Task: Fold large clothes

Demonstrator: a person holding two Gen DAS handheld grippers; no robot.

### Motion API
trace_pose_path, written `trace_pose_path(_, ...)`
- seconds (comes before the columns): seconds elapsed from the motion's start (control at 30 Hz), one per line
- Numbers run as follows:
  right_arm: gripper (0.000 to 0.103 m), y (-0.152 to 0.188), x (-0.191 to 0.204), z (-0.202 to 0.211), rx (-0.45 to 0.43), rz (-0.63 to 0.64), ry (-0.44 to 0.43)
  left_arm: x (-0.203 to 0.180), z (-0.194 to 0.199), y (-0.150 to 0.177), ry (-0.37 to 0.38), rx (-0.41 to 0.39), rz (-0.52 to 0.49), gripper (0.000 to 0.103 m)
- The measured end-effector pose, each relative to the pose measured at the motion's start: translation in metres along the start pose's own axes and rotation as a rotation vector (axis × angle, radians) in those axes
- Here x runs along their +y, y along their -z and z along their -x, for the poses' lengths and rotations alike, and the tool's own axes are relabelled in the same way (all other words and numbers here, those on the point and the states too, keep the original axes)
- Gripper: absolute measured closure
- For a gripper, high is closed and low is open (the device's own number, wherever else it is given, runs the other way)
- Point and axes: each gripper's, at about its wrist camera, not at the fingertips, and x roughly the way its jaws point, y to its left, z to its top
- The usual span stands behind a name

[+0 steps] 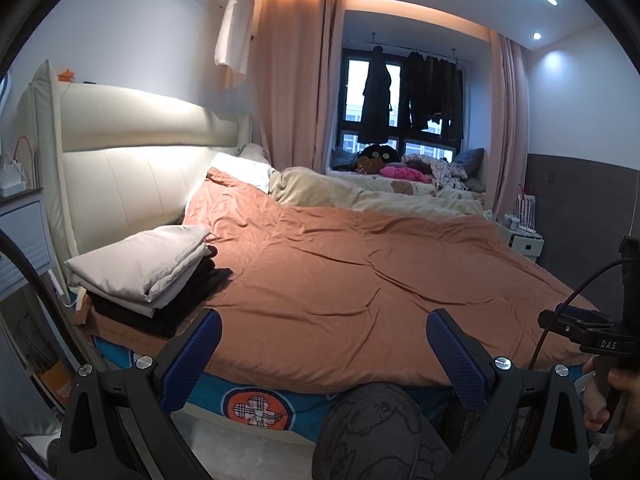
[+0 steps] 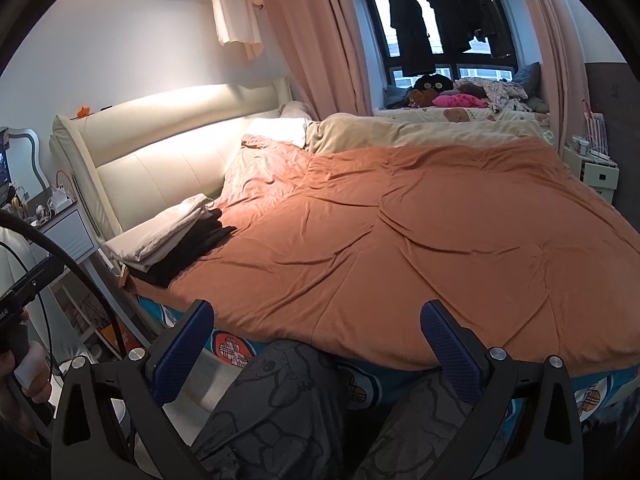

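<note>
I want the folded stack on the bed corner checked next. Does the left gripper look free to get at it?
Probably yes. The left gripper is open and empty, and the folded stack lies at the near left corner of the orange duvet, with nothing between them.

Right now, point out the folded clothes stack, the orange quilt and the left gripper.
folded clothes stack (image 1: 140, 268), left wrist view, top beige layer.
orange quilt (image 2: 400, 232), right wrist view, middle.
left gripper (image 1: 324, 344), left wrist view, between fingertips.

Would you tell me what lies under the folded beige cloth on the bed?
Under the beige cloth lies folded black clothing, its edges sticking out toward the orange cover. How many black pieces are stacked there cannot be seen, since the beige cloth covers most of them.
</note>
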Motion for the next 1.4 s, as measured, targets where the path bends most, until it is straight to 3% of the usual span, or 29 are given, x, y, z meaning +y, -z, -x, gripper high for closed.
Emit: trace_pose_path(1.4, 0.0, -0.005, -0.011, 0.0, -0.002, 0.011, 0.017, -0.004, 0.001, 0.001, 0.004, 0.011, 0.014, 0.0)
